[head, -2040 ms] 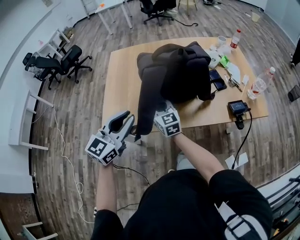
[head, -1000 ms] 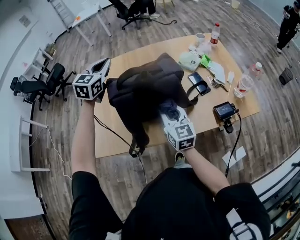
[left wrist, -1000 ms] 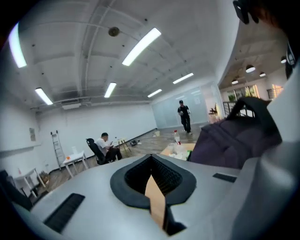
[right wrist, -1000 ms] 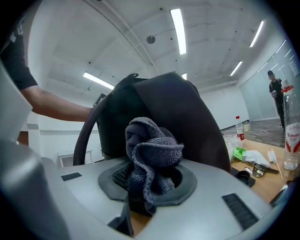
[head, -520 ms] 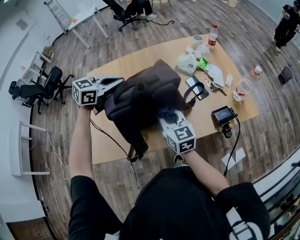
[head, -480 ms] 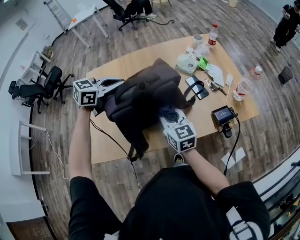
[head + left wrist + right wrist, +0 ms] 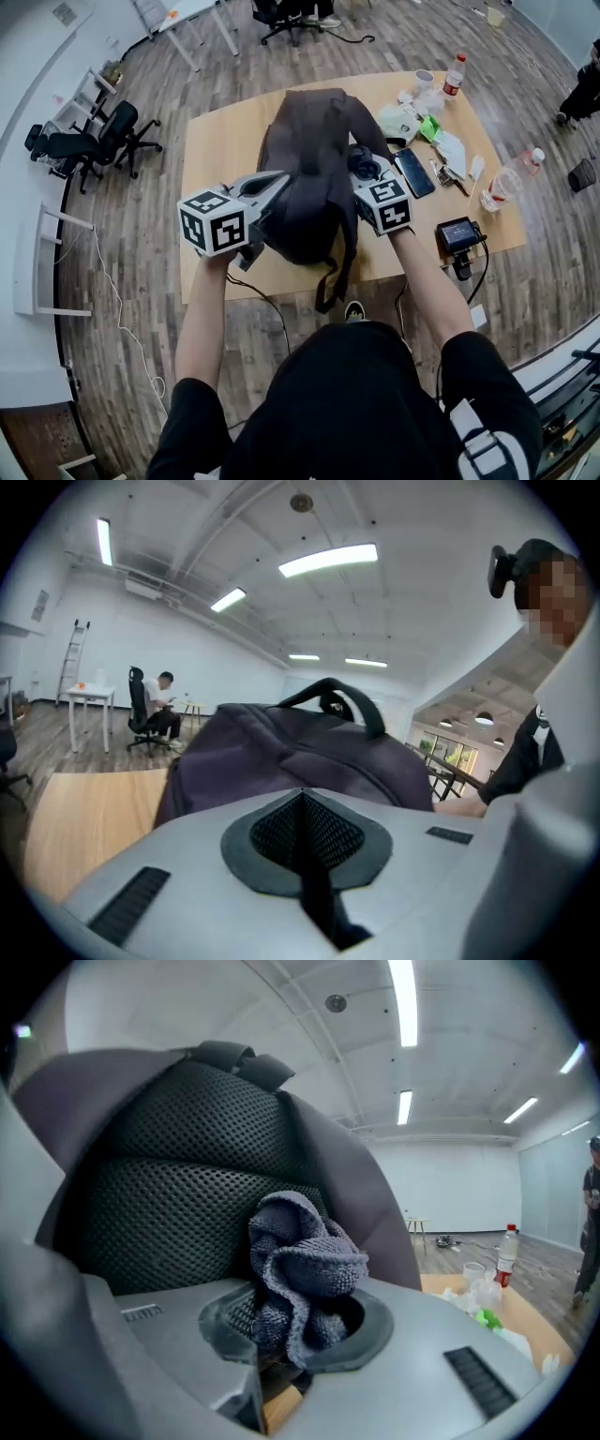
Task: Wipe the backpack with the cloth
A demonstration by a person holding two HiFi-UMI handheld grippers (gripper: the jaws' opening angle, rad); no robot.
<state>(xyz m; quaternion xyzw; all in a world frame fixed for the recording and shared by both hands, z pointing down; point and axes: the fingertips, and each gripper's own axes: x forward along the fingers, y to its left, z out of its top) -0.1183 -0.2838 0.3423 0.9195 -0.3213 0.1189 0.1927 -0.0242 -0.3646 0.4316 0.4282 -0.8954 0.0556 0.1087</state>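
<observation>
A dark backpack (image 7: 309, 169) stands on the wooden table (image 7: 211, 150), its loose strap hanging over the near edge. My right gripper (image 7: 364, 173) is at its right flank, shut on a bunched blue-grey cloth (image 7: 360, 161). In the right gripper view the cloth (image 7: 305, 1260) bulges out of the right gripper (image 7: 295, 1335) against the backpack's black mesh panel (image 7: 178, 1176). My left gripper (image 7: 279, 180) points at the bag's left side. In the left gripper view the left gripper (image 7: 302, 827) has its pads together, and the backpack (image 7: 281, 752) lies just beyond.
Right of the bag lie a phone (image 7: 413, 173), a small screen device (image 7: 457, 234), two bottles (image 7: 455, 73) (image 7: 511, 183), a cup (image 7: 424, 79) and small clutter. Office chairs (image 7: 94, 141) stand at far left. A person sits at a distant desk (image 7: 164, 700).
The backpack has swung round and now runs lengthwise away from me. My left gripper came from its far left corner to the near left side. My right gripper slid up the right flank with the cloth.
</observation>
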